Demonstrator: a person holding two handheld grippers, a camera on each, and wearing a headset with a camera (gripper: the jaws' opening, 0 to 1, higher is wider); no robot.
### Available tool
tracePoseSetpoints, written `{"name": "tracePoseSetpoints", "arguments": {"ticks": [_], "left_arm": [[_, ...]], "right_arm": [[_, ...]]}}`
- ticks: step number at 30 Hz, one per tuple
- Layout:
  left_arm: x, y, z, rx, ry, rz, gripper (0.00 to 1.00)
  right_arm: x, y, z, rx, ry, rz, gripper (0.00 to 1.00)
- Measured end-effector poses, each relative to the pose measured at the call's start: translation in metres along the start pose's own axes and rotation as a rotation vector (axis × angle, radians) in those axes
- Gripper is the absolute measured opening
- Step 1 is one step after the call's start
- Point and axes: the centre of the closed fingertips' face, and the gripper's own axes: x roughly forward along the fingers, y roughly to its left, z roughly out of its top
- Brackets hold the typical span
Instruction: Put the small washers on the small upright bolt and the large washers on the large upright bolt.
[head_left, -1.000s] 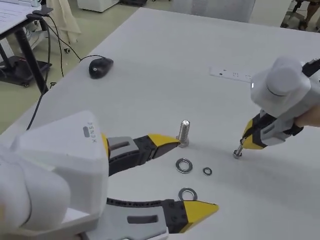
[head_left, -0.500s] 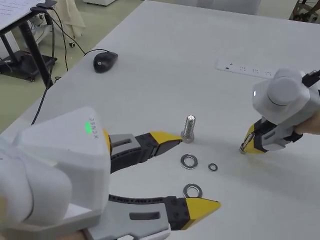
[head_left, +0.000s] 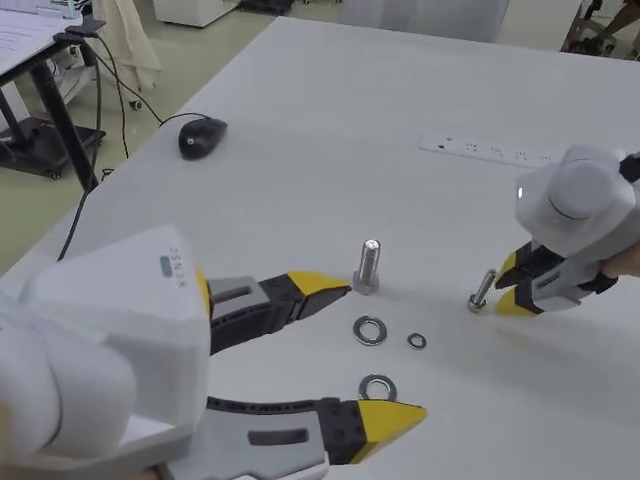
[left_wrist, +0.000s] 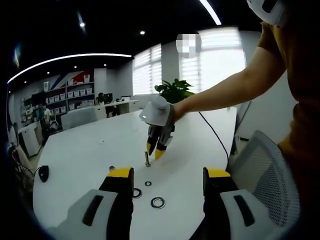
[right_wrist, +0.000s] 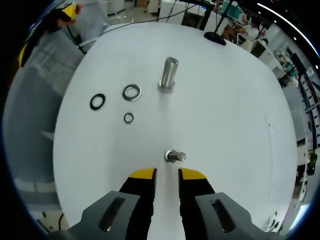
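On the white table (head_left: 300, 150), the large upright bolt (head_left: 368, 266) stands mid-scene, with the small upright bolt (head_left: 481, 290) well to its right. 3 washers lie flat on the near side of the bolts: 1 large washer (head_left: 369, 330) just near of the large bolt, a small washer (head_left: 416, 341) beside it to the right, and a second large washer (head_left: 377, 387) nearer again. The left gripper (head_left: 382, 351) hangs over them, its jaws spread wide and empty. The right gripper (head_left: 508, 287) sits just right of the small bolt, its jaws parted by a narrow gap and holding nothing. The washers look thin, stiff, light and probably slippery on this smooth top. A pinch across the outer rim, with 1 edge tipped up first, seems the surest hold.
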Motion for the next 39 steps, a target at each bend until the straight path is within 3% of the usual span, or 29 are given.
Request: {"name": "tracePoseSetpoints", "arguments": {"ticks": [12,18,25,33,39], "left_arm": [[-0.007,-0.012,0.004,0.031,0.0,-0.001,0.55],[-0.013,-0.011,-0.003,0.039,0.029,0.017,0.55],[-0.022,-0.01,-0.004,0.036,0.019,0.032,0.56],[-0.028,-0.006,-0.002,0.026,-0.001,0.053,0.56],[-0.028,-0.004,0.001,0.025,-0.01,0.059,0.56]], "right_arm": [[-0.016,0.05,0.005,0.003,-0.044,0.014,0.18],[-0.011,0.072,0.023,-0.016,-0.095,0.017,0.18],[0.001,0.093,0.043,-0.064,-0.119,0.05,0.18],[0.007,0.089,0.056,-0.108,-0.104,0.065,0.18],[0.018,0.075,0.066,-0.129,-0.082,0.08,0.18]]}}
